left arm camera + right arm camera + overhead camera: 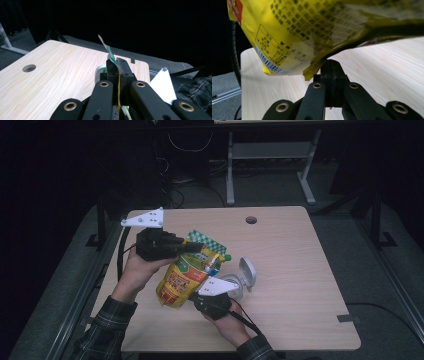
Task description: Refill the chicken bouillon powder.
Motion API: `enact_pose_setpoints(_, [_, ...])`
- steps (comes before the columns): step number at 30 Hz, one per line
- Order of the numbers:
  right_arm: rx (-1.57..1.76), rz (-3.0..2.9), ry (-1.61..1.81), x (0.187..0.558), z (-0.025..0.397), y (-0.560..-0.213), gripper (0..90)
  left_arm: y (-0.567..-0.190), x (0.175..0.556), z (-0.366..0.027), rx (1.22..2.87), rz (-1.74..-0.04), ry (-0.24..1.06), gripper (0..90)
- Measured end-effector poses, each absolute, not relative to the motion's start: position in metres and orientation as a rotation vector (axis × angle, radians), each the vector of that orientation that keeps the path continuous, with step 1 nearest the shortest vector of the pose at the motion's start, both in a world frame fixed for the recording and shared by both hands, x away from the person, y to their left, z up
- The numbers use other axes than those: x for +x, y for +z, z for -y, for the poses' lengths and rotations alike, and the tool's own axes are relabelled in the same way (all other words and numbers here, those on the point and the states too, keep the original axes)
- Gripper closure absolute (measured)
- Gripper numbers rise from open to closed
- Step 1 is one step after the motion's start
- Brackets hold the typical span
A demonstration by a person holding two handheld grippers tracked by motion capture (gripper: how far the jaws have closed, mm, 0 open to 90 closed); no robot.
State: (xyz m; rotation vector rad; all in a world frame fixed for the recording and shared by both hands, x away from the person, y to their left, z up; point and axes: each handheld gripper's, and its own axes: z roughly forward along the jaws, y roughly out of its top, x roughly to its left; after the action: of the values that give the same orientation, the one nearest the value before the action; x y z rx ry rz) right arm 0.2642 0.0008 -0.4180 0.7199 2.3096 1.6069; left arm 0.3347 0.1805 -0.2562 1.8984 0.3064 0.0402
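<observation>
The pale wooden desk (300, 270) stood in a dark room. Above it hung a yellow pouch (182, 277), its green-checked top pinched in the left tongs (192, 246). The right tongs (331, 72), closed, sat just under its bottom edge. A white container (245, 275) lay beside it.

On the table (300, 270) we find a yellow pouch (182, 277) held up between two grippers. The left gripper (192, 247) is clamped on the pouch's green checked top edge, its grey plate (145, 219) above the hand. The right gripper (196, 298) meets the pouch's lower edge; we cannot tell from here how its jaws stand. A green cap (227, 256) juts from the pouch's right corner. Just right of the pouch we note a clear container (242, 280) with its lid (247, 269) tipped up. A round hole (251, 220) sits near the table's far edge. Both sleeves are plaid.
</observation>
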Motion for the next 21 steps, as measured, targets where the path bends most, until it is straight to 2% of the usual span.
enact_pose_setpoints(21, [0.643, -2.324, 1.7, 0.255, -0.008, -0.425, 90.0, -0.272, 0.352, -0.155, 1.967, -0.325, -0.009, 90.0])
